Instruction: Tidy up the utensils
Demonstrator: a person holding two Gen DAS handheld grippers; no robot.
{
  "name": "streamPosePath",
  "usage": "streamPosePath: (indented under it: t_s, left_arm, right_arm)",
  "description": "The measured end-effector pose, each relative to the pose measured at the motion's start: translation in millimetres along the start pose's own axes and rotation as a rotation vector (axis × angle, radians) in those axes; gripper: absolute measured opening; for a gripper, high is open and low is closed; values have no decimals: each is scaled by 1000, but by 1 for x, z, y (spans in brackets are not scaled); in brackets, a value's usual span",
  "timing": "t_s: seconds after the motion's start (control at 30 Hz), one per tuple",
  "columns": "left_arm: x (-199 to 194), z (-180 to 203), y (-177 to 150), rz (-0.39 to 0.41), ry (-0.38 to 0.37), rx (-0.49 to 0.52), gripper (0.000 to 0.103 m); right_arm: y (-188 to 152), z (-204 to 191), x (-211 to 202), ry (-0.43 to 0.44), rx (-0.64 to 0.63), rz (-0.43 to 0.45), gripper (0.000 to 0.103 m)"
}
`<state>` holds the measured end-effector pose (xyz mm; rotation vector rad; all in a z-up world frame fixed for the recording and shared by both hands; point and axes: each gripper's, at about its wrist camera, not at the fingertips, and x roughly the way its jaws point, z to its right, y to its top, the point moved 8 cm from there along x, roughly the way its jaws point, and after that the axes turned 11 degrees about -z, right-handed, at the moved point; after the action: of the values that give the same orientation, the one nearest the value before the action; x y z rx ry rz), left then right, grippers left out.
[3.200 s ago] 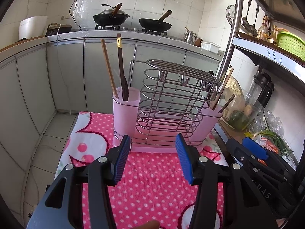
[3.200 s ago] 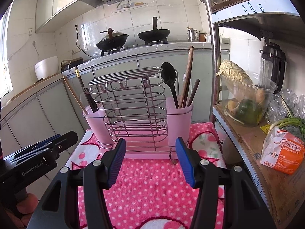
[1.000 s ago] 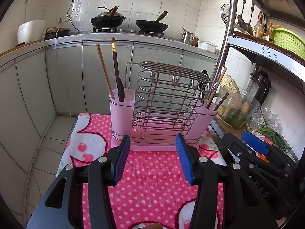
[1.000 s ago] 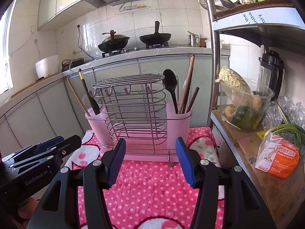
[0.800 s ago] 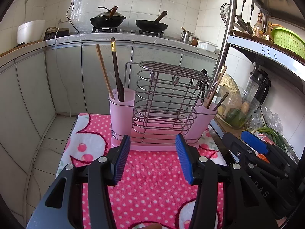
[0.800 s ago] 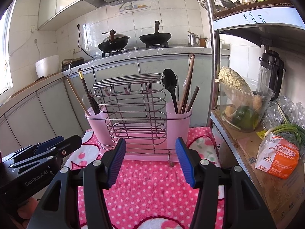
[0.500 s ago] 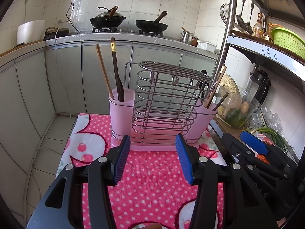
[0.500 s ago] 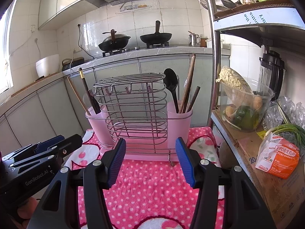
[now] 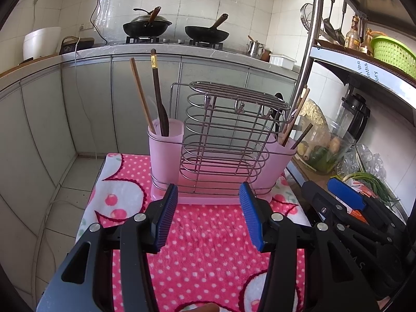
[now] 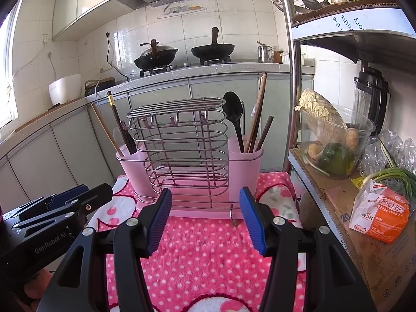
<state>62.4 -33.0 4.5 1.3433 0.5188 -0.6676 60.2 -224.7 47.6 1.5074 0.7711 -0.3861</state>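
A pink utensil holder with a wire rack [image 9: 221,140] [image 10: 187,153] stands on a pink polka-dot cloth [image 9: 205,247] [image 10: 202,254]. Its left cup [image 9: 165,150] holds a wooden chopstick [image 9: 141,93] and a dark one [image 9: 158,93]. Its right cup [image 10: 245,171] holds a black spoon [image 10: 233,114] and several chopsticks [image 10: 257,114]. My left gripper [image 9: 208,215] is open and empty, just in front of the holder. My right gripper [image 10: 205,218] is open and empty too, also in front of it.
A metal shelf pole [image 10: 293,78] stands right of the holder. The wooden shelf [image 10: 351,221] carries a glass bowl of vegetables [image 10: 335,145], green onions and an orange packet [image 10: 379,215]. The kitchen counter with woks [image 9: 176,26] lies behind.
Both grippers have drawn back slightly from the holder since 3.2 s ago. Over the last second nothing has visibly changed.
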Motion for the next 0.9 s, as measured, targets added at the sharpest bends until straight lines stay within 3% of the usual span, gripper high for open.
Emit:
streamPosePath:
  t_s: [0.9]
  left_arm:
    - [2, 1, -1, 0, 3, 9, 50]
  right_arm:
    - [-1, 0, 1, -2, -5, -2, 54]
